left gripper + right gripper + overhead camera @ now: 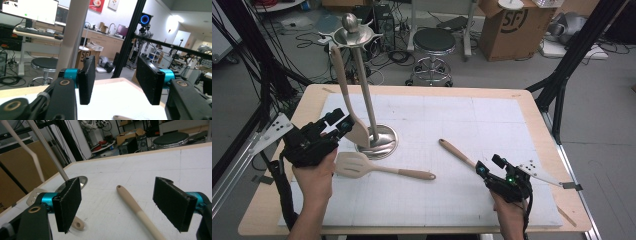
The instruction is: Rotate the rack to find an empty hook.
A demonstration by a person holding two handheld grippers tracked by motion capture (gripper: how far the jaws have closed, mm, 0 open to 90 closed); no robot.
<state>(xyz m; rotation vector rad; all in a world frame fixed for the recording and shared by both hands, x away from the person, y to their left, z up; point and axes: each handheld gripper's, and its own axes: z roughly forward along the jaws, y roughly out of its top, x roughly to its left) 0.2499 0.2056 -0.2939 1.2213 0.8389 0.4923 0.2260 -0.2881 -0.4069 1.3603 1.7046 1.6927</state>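
Lab: monitors (30,10), cables (397,55), camera rig (145,19).

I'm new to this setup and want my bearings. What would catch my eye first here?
A tall metal stand rises at the table's left, a pale spatula hanging from its top. A slotted turner lies flat before it. The right gripper, jaws open, straddles the handle of another utensil lying right of centre.

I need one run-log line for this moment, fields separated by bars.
left gripper: open beside hung spatula | right gripper: open around utensil handle | slotted spatula: flat on table
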